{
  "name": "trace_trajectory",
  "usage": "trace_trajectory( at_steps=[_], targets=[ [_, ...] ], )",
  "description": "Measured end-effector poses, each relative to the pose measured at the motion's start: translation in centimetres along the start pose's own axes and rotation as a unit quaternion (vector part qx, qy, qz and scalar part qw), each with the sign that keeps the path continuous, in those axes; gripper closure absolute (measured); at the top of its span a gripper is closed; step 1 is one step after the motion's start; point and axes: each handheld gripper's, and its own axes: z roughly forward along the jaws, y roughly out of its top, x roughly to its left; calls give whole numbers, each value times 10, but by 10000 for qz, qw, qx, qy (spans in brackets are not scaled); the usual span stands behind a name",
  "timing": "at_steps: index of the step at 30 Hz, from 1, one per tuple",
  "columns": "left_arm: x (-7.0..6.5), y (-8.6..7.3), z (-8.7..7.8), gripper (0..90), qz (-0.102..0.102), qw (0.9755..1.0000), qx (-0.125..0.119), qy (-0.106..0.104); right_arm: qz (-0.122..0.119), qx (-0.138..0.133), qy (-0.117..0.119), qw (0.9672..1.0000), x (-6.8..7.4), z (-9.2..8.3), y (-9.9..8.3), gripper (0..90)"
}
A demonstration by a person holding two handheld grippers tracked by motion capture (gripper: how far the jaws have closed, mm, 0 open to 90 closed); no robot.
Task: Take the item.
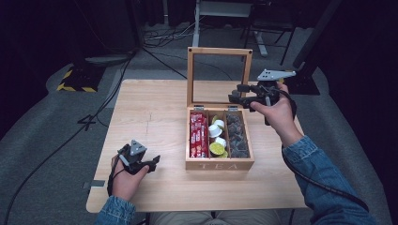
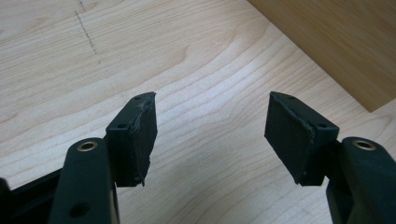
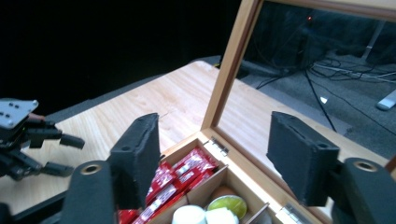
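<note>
Tea box (image 1: 219,164) sits mid-desk (image 1: 150,117), its glass lid (image 1: 219,77) upright. Right hand-held gripper (image 1: 233,98) hovers by the hinge, jaws spread, empty. Left hand-held gripper (image 1: 156,161) rests near the front-left, spread over bare wood.

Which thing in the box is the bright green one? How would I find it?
Look at the wooden tea box with its lid standing open. In its middle compartment, nearest the front wall marked TEA, lies the lime-green lidded cup. The cups behind it are white, the red packets lie left.
</note>
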Motion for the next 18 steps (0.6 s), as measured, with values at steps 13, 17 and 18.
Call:
trace_trajectory(
  at_steps=[13,17,18],
  targets=[
    [6,-9,5,338,61,9995,285,91,-199,319,338,9987,28,22,-15,475],
    [9,-12,7,330,50,9995,302,111,-257,378,369,9983,37,31,-19,473],
    [10,-12,8,326,24,9995,305,105,-202,471,382,9980,39,33,-21,486]
  ],
)
